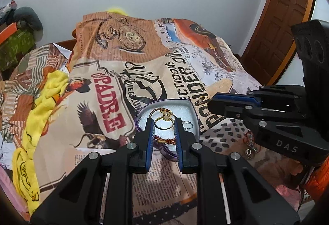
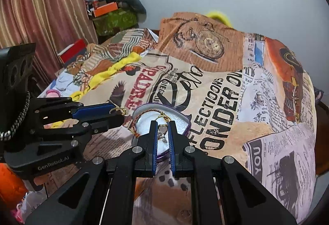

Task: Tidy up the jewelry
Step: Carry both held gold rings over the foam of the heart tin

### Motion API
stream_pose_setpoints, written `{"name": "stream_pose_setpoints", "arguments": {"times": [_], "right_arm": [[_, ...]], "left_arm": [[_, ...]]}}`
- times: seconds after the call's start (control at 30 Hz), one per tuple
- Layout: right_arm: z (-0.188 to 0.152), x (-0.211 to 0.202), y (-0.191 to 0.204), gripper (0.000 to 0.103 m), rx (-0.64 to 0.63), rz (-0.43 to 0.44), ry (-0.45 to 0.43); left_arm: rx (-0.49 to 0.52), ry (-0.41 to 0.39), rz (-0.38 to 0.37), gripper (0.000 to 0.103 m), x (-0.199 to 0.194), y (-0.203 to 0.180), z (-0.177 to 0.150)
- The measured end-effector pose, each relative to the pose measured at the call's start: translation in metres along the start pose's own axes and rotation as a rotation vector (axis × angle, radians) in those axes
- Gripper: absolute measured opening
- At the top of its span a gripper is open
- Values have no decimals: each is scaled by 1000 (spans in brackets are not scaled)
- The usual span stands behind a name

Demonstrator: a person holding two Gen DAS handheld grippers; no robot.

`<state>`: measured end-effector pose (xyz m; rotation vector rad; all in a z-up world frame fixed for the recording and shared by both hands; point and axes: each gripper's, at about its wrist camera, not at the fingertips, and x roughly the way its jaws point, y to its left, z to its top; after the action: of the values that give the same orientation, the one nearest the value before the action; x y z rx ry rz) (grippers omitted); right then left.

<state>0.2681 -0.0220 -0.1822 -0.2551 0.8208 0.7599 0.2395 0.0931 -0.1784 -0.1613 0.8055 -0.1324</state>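
My left gripper (image 1: 163,122) is shut on a gold ring (image 1: 162,123), held over a white-lined tray with a purple rim (image 1: 141,111). From the right wrist view the same gripper (image 2: 121,113) comes in from the left with the ring (image 2: 118,111) at its tips. My right gripper (image 2: 163,124) is shut on a small gold piece with a heart-shaped face (image 2: 163,128), above the tray (image 2: 183,117). In the left wrist view it (image 1: 209,101) reaches in from the right, level with the tray's far corner. A braided red-gold bracelet (image 1: 164,140) and a silver ring (image 1: 188,124) lie in the tray.
The tray rests on a bed covered by a printed sheet (image 1: 115,73). A red beaded chain (image 1: 249,142) lies on the sheet under the right gripper. A yellow cloth (image 1: 47,97) is bunched at the left. Boxes (image 2: 115,17) and a curtain (image 2: 41,9) stand far left, a wooden door (image 1: 283,25) far right.
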Motion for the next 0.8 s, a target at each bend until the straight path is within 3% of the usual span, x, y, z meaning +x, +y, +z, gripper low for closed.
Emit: {"name": "stream_pose_setpoints", "arguments": {"times": [0.4,0.8], "right_arm": [[3,38,-9,9,5,-7,103],[0,50,-10,9,1,-8,130]], "left_arm": [[12,58,-1,18,36,5,6],[-2,83,-6,18,46,9,6]]}}
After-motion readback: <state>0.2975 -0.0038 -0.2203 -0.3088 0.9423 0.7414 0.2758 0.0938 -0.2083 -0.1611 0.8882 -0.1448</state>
